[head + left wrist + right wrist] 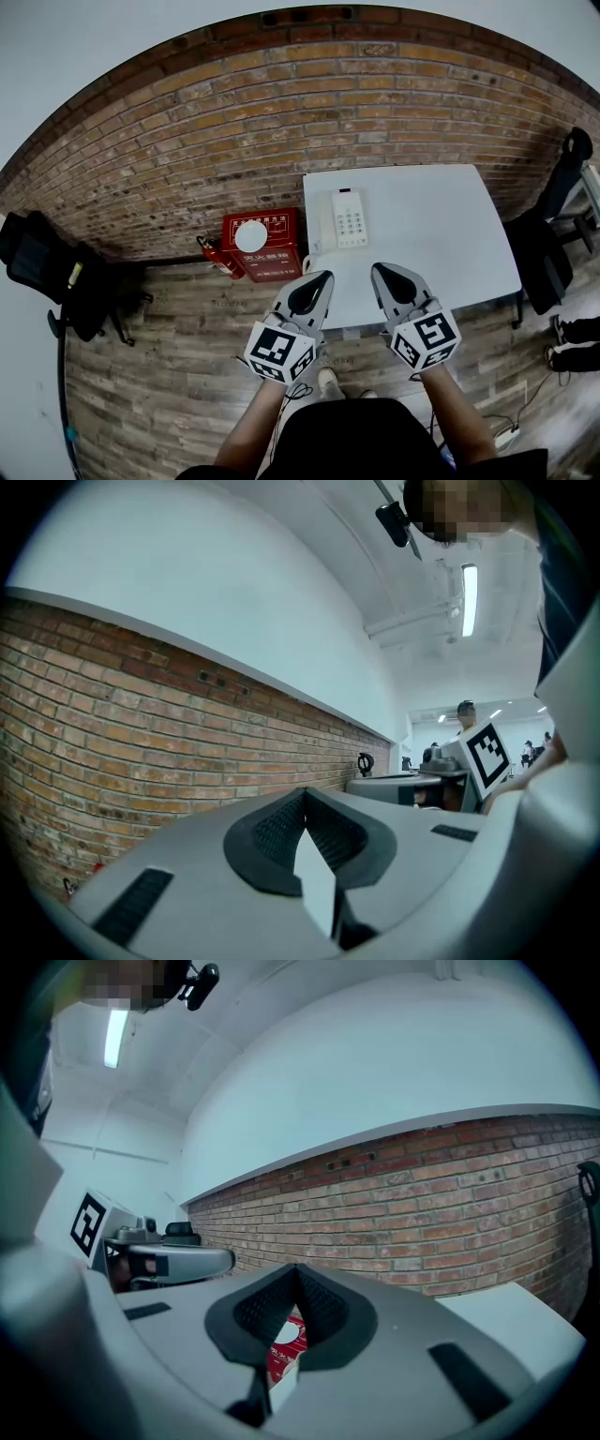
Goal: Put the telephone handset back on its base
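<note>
Hand-held grippers (left (pixel 323 278), right (pixel 379 271): both closed) hide table (pixel 441 234) edge.

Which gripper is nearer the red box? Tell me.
Left. The left gripper is just right of the red box; the right gripper is farther right, beyond it.

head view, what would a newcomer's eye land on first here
The left gripper and right gripper, both shut and empty, hover side by side at the near edge of a white table. A white telephone sits on its far left; beside the table a red fire box stands by the brick wall.
</note>
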